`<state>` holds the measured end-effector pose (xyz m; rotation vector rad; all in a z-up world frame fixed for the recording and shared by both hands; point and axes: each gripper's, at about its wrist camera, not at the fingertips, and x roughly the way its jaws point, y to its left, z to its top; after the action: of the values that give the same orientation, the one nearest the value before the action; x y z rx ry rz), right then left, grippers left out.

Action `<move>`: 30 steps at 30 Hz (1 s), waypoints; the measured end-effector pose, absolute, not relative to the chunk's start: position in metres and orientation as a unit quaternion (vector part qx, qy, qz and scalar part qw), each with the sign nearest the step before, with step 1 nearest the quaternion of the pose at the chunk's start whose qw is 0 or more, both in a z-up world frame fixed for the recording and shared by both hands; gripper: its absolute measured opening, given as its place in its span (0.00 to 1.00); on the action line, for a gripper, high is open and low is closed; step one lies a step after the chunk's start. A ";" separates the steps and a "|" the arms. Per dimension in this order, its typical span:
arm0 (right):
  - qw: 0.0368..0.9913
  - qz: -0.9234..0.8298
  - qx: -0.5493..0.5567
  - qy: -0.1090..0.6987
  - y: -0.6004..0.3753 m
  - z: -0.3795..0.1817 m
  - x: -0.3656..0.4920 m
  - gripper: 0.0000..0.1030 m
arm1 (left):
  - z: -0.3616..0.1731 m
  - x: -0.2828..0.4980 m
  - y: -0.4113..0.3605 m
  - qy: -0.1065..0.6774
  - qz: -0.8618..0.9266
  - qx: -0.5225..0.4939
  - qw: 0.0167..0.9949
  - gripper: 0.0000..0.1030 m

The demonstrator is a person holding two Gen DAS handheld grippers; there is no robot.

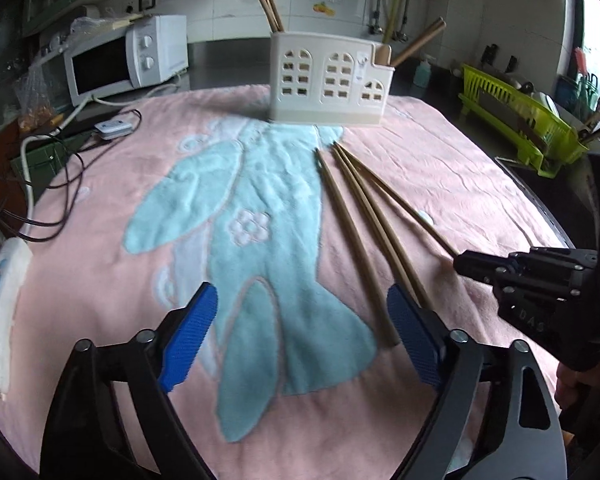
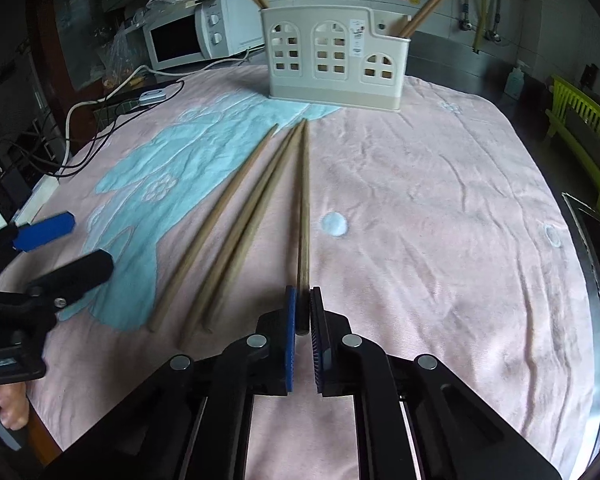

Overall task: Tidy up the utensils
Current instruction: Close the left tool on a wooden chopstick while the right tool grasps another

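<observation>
Table covered by a pink towel (image 2: 440, 208) with a light-blue animal print, wrinkled on the right side. Four wooden chopsticks lie on it in a fan, tips pointing at the cream utensil holder (image 2: 334, 60) standing at the far edge of the towel; more chopsticks stand upright in its left and right compartments. Right tool (image 2: 303, 312) clenched on the thick end of the rightmost chopstick (image 2: 303, 200), which rests along the towel. The other three chopsticks (image 1: 364, 232) lie loose just left of it. Left tool (image 1: 302, 332) released, jaws spread wide, low over the blue print beside the loose chopsticks. Behind: white microwave (image 1: 120, 58), cables and power strip left, tiled wall, green dish rack (image 1: 516, 120) right.
</observation>
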<state>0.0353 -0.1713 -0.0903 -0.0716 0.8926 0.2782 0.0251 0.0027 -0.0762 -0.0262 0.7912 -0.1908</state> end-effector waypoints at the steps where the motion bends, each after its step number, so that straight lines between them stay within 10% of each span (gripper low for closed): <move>1: 0.893 0.133 -0.033 0.429 -0.174 -0.089 0.034 0.06 | -0.079 0.027 0.000 0.389 -0.096 -0.018 0.916 0.74; 17: 0.897 0.135 -0.012 0.420 -0.194 -0.086 0.024 0.06 | -0.098 0.045 -0.039 0.424 -0.119 -0.017 0.898 0.27; 30: 0.896 0.134 -0.008 0.423 -0.197 -0.088 0.025 0.06 | -0.103 0.045 -0.059 0.424 -0.105 0.031 0.899 0.24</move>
<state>0.0249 -0.1966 -0.0877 -0.0173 0.8760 0.2772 0.0455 -0.0591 -0.1027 0.0640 0.8778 -0.2183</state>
